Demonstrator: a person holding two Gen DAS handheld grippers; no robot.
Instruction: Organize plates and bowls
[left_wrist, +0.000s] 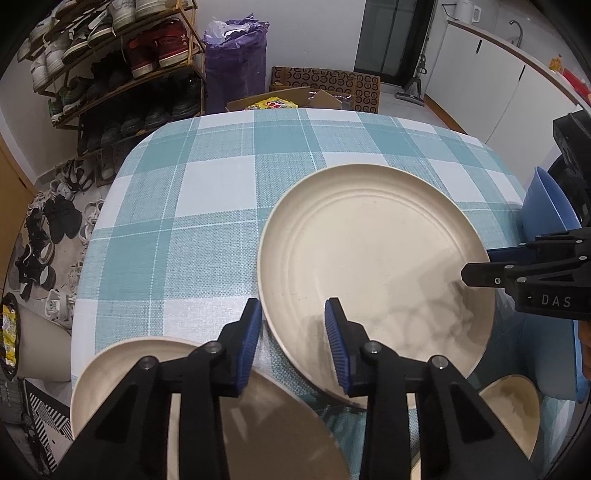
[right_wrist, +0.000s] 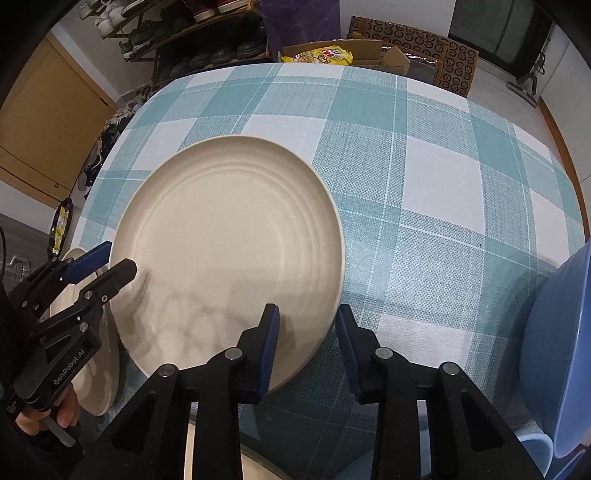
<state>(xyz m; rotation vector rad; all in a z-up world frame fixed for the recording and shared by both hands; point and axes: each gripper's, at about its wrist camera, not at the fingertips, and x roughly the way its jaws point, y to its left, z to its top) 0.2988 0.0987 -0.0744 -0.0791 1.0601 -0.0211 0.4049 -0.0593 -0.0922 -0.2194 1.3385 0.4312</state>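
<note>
Straddling opposite rims of the large cream plate (right_wrist: 229, 251) mid-table, the left gripper (left_wrist: 293, 325) and right gripper (right_wrist: 306, 332) are bracketing it, jaws part-closed; a firm grip cannot be told. Nothing is stacked yet: second cream plate (left_wrist: 122, 369), cream bowl (left_wrist: 513, 410), blue bowl (right_wrist: 561, 350) are lying separately along the near edge.

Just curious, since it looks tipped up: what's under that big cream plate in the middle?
Beneath the large cream plate the teal checked tablecloth shows around it, and another cream plate's rim peeks out at its left edge. Whatever lies directly beneath its centre is covered.
</note>
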